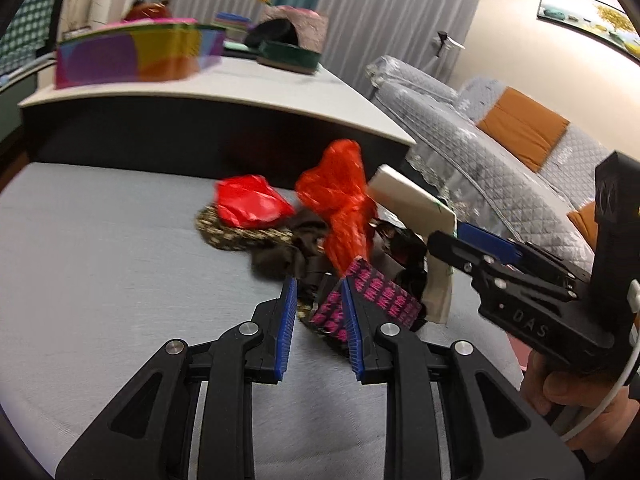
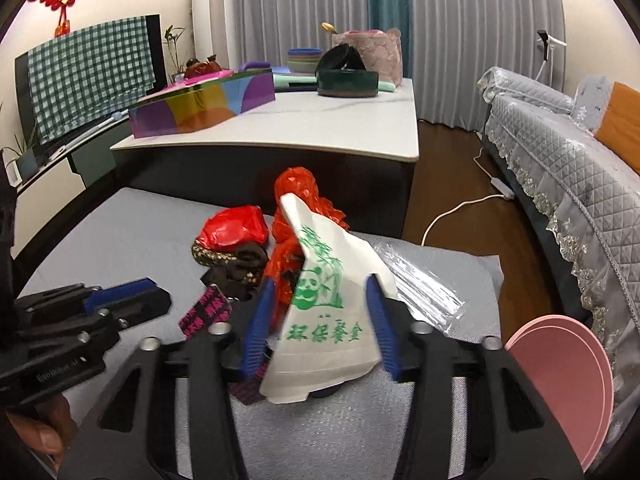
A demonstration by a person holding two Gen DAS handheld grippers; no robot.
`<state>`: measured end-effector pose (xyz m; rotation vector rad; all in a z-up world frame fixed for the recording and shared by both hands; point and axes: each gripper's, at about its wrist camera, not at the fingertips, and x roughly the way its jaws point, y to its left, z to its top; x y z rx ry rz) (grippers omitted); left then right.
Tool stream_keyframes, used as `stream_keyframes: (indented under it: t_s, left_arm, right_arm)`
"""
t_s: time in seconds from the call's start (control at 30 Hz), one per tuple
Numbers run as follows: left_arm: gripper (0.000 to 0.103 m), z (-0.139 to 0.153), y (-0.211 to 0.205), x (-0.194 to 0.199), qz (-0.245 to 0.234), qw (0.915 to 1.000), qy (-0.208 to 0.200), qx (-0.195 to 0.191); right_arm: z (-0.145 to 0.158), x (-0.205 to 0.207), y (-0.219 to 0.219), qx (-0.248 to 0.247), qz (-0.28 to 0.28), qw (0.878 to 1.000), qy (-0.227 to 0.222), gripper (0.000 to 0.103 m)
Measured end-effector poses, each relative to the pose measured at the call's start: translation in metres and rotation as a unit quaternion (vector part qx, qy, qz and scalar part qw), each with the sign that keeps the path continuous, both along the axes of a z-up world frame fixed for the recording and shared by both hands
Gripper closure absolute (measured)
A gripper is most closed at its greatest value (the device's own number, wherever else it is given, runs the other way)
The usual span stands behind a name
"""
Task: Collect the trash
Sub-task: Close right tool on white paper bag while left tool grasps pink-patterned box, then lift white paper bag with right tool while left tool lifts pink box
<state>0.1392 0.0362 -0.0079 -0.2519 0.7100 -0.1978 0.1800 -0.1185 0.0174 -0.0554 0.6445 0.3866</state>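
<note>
A trash pile lies on the grey mat [image 1: 100,240]: a red plastic bag [image 1: 250,200], an orange-red crumpled bag [image 1: 340,200], dark patterned wrappers [image 1: 240,234] and a black-and-pink patterned wrapper [image 1: 374,294]. My left gripper [image 1: 319,286] is open, its fingers close to the pink wrapper. My right gripper [image 2: 320,280] holds a white box with a green panda print [image 2: 324,312] between its blue pads; it also shows in the left wrist view [image 1: 412,200]. The pink wrapper shows in the right wrist view [image 2: 204,312], as do the red bag [image 2: 236,228] and orange-red bag [image 2: 296,192].
A clear plastic sheet [image 2: 420,284] lies right of the pile. A pink round bin rim [image 2: 560,380] is at the lower right. Behind stands a white table [image 2: 320,120] with a colourful box [image 2: 200,108]. A grey-covered sofa [image 2: 560,152] is on the right.
</note>
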Motion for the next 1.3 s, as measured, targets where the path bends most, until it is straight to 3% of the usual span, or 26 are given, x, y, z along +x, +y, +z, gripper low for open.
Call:
stream_keyframes:
  t_s: [0.07,0.1,0.4,0.57,0.9,1.3]
  left_arm:
    - [0.063,-0.005,-0.005,0.007,-0.008,0.9999,0.005,-0.009]
    - [0.061,-0.006,-0.007,0.009,-0.011,0.9998,0.005,-0.013]
    - [0.060,-0.017,-0.031,0.022,-0.047,0.9986,0.025,-0.005]
    - [0.096,-0.013,-0.033,0.018,-0.056,0.9982,0.022,0.008]
    - [0.103,0.013,-0.039,-0.008,-0.079,0.9966,-0.013,0.021]
    - [0.103,0.041,-0.040,-0.037,-0.076,0.9953,-0.050,0.033]
  right_arm:
    - [0.001,0.003,-0.005,0.007,-0.003,1.000,0.005,0.078]
    - [0.002,0.004,-0.007,0.010,-0.005,1.000,0.005,0.081]
    - [0.008,0.003,-0.022,0.023,-0.009,1.000,0.000,0.094]
    - [0.014,-0.001,-0.028,0.024,-0.013,1.000,-0.008,0.095]
    - [0.029,-0.019,-0.045,0.027,-0.029,0.999,-0.027,0.098]
    - [0.049,-0.054,-0.065,0.032,-0.047,0.997,-0.053,0.098]
